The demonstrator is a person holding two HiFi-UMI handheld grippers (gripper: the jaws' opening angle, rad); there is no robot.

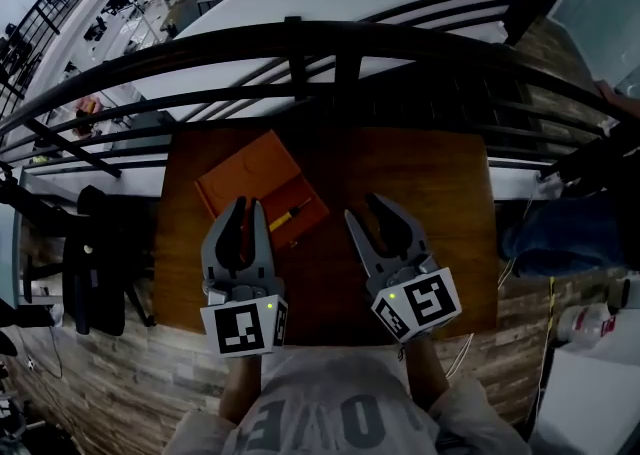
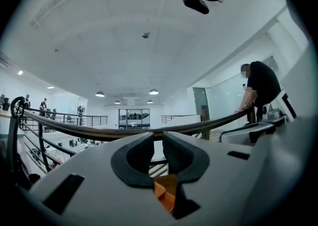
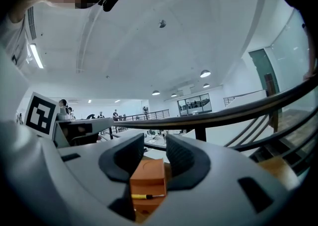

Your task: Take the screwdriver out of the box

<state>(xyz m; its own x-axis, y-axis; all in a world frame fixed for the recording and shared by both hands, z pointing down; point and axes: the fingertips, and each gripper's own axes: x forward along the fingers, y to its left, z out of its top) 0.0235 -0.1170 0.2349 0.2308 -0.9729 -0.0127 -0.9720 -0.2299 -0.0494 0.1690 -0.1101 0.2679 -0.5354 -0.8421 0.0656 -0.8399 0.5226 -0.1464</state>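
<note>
Wooden table (image 1: 430, 193): the right half is bare, and a black railing (image 1: 340, 43) runs just beyond the far edge. Orange box (image 1: 250, 181), open, left of centre, set askew to the table edges. Screwdriver (image 1: 291, 214), yellow handle, lies slantwise in the box's near-right half, untouched. Left gripper (image 1: 249, 205): level, over the box's near corner, fingers a narrow slit apart with nothing between them; its own view shows the box's edge (image 2: 165, 190) through the gap. Right gripper (image 1: 365, 208): level, over bare wood to the right of the box, fingers moderately apart and empty; its own view frames the box (image 3: 147, 173) and the screwdriver (image 3: 144, 196) ahead. The two grippers stand apart, near the table's near edge.
</note>
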